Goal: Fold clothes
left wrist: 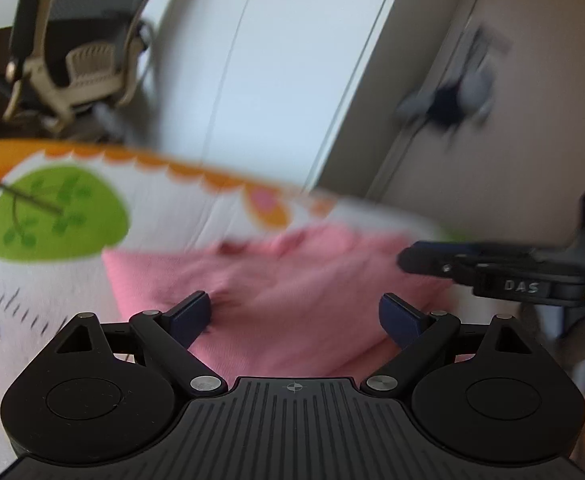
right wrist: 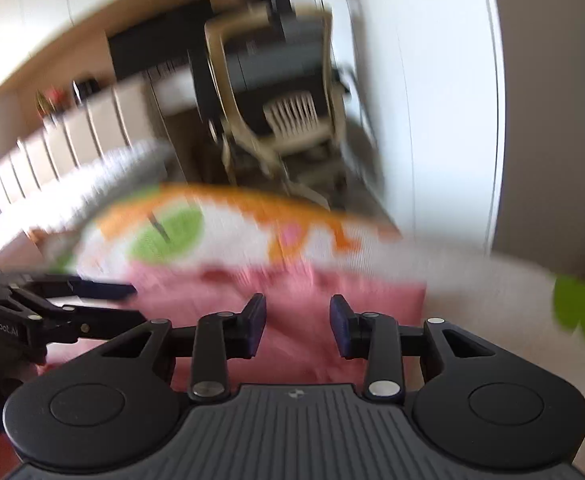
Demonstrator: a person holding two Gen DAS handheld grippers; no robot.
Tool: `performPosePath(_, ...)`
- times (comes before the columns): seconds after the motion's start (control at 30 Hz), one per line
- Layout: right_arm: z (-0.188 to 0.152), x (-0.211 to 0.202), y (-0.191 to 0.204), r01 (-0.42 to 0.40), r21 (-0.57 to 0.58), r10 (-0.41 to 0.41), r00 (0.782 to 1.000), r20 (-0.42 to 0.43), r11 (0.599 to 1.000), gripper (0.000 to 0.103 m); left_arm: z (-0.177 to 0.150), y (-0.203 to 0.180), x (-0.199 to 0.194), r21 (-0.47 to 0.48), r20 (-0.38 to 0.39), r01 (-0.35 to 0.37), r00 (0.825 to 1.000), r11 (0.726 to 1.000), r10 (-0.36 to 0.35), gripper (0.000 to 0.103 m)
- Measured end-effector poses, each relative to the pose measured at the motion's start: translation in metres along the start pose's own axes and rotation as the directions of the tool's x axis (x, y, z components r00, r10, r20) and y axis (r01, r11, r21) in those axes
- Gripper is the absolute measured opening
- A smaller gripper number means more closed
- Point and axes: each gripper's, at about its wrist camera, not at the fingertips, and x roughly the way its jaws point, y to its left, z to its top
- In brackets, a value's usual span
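We see a big printed mat (left wrist: 72,280) spread under everything: white, with an orange scalloped border, green tree shapes, and a ruler strip along its edge where we read "10". In the right wrist view the same mat (right wrist: 228,236) is heavily blurred. Whether it covers a tabletop or the floor, we cannot tell.

On the mat lies the pink garment (left wrist: 284,280), rumpled, reaching under both sets of fingers. From the right wrist camera the garment (right wrist: 292,304) fills the middle, its right edge ending on bare mat.

Behind the mat stands an office chair (left wrist: 80,64) with a cream frame and dark mesh, also seen from the right side (right wrist: 276,92), next to white doors (left wrist: 292,60).

Our left gripper (left wrist: 295,316) is spread wide over the garment, holding nothing. Our right gripper (right wrist: 297,326) has a narrower gap, also unclamped, with pink cloth visible behind the gap. From the left camera the right gripper (left wrist: 412,258) shows at the right edge, marked "DAS". From the right camera the left gripper (right wrist: 104,290) shows at the left edge, lettered "GenRobot.AI".
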Motion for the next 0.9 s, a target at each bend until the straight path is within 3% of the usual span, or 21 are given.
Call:
performPosePath(0.07,-0.01,0.02,0.003,0.017,-0.022,-0.018,0.999,-0.049,1.0,0.035,-0.006,0.005,0.006,0.019,-0.008,-0.014,1.0,1.0,0.014,0.095)
performPosePath(0.17,-0.01,0.002,0.015,0.037,-0.098,-0.039,0.999,-0.012,0.995,0.035,-0.007,0.008,0.003,0.034,-0.009,-0.012,1.0,0.999,0.012,0.095)
performPosePath(0.27,-0.011,-0.026,0.024,-0.005,-0.191,0.009,1.0,0.024,0.981,0.035,-0.01,0.008,0.004,0.049,-0.003,-0.021,1.0,0.999,0.022,0.095)
performPosePath(0.37,-0.026,-0.031,0.025,-0.031,-0.229,0.026,0.999,-0.026,0.973,0.035,-0.012,0.004,0.004,0.07,0.008,-0.036,0.999,0.997,0.036,0.096)
performPosePath(0.5,-0.039,-0.024,0.027,0.009,-0.287,-0.018,0.999,-0.029,0.958,0.038,-0.014,0.001,0.004,0.09,0.02,-0.053,0.998,0.995,0.051,0.097)
performPosePath(0.6,-0.029,-0.028,0.028,-0.003,-0.273,-0.008,0.999,-0.04,0.962,0.038,-0.019,0.0,0.004,0.098,0.037,-0.071,0.997,0.993,0.067,0.098)
performPosePath(0.73,-0.005,-0.038,0.015,-0.032,-0.166,0.035,0.999,0.012,0.986,0.038,-0.022,-0.003,0.004,0.112,0.054,-0.097,0.994,0.989,0.092,0.099)
performPosePath(0.9,0.022,-0.011,-0.004,0.0,-0.054,0.0,1.0,0.002,0.999,0.038,-0.024,-0.005,0.005,0.12,0.057,-0.118,0.992,0.986,0.112,0.101)
